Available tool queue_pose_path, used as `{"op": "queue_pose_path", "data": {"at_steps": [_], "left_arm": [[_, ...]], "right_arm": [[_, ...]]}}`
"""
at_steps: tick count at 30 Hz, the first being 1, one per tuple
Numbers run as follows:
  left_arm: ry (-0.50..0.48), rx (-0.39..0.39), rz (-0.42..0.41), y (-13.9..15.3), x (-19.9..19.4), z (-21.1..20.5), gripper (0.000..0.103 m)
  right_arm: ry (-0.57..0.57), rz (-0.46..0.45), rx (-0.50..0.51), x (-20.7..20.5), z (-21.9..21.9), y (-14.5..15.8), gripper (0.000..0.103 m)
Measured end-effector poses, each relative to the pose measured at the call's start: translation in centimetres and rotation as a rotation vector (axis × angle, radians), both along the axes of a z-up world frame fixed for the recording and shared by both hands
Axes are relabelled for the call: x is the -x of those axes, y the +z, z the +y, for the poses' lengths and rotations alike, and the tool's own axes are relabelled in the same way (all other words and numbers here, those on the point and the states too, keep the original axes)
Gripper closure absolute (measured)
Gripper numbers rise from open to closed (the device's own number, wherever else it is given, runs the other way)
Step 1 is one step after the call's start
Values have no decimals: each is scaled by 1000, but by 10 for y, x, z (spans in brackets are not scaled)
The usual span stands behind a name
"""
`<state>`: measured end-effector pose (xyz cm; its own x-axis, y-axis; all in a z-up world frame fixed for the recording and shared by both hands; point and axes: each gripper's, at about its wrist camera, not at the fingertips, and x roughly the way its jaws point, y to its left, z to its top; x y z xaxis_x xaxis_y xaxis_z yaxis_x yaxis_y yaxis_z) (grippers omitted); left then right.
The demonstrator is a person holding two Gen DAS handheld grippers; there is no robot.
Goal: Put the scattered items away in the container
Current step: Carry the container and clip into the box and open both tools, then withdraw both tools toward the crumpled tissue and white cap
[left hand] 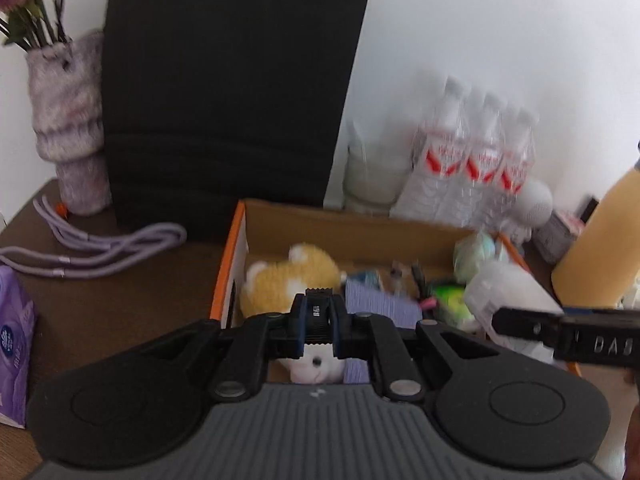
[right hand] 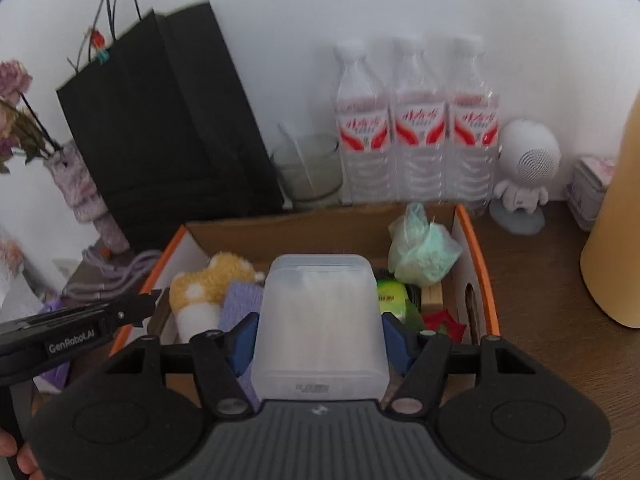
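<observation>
Two hand-held grippers hang over a dark brown wooden counter [right hand: 532, 280], where an open cardboard box with orange-edged sides [right hand: 478, 268] sits near the far white wall. Largest behind it is a tall black paper bag [right hand: 168, 128], standing at the far left of the box; to the bag's left stands a mottled purple-grey vase of dried flowers [left hand: 68, 120]. Right of the bag, three clear plastic water bottles with red-and-white labels [right hand: 418, 128] line the wall, with a small white round-headed figurine [right hand: 526, 160] at their right. Inside the box lie a yellow-and-white plush toy [left hand: 290, 276] at the left, a lilac pad [left hand: 380, 300] beside it, and a crumpled pale green plastic bag [right hand: 420, 254] in the far right corner. The right gripper [right hand: 320, 340] holds a frosted translucent plastic tub [right hand: 320, 320] over the box's middle, its jaws clamped on the tub's two sides. The left gripper [left hand: 319, 318] hovers above the box's near left part, jaws together and holding nothing. Coiled lilac cords [left hand: 100, 248] lie on the counter left of the box.
</observation>
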<state>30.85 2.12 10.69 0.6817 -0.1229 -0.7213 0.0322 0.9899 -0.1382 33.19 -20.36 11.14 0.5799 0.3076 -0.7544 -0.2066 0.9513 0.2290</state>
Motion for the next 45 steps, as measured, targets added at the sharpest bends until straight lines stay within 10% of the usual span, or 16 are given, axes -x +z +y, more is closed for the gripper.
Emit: {"op": "queue_pose_path", "data": {"at_steps": [8, 20, 29, 40, 45], "left_arm": [[-51, -84, 315, -41, -33, 4, 90], [-19, -95, 311, -9, -26, -4, 28], [72, -79, 286, 10, 3, 1, 15], [111, -135, -295, 19, 105, -41, 0], [123, -118, -397, 8, 143, -50, 0]], "right_arm": [[111, 273, 185, -38, 50, -45, 40], [67, 302, 158, -37, 32, -25, 32], [-74, 210, 140, 4, -46, 13, 27], [-48, -358, 29, 110, -31, 17, 25], [-70, -449, 61, 147, -31, 1, 25]]}}
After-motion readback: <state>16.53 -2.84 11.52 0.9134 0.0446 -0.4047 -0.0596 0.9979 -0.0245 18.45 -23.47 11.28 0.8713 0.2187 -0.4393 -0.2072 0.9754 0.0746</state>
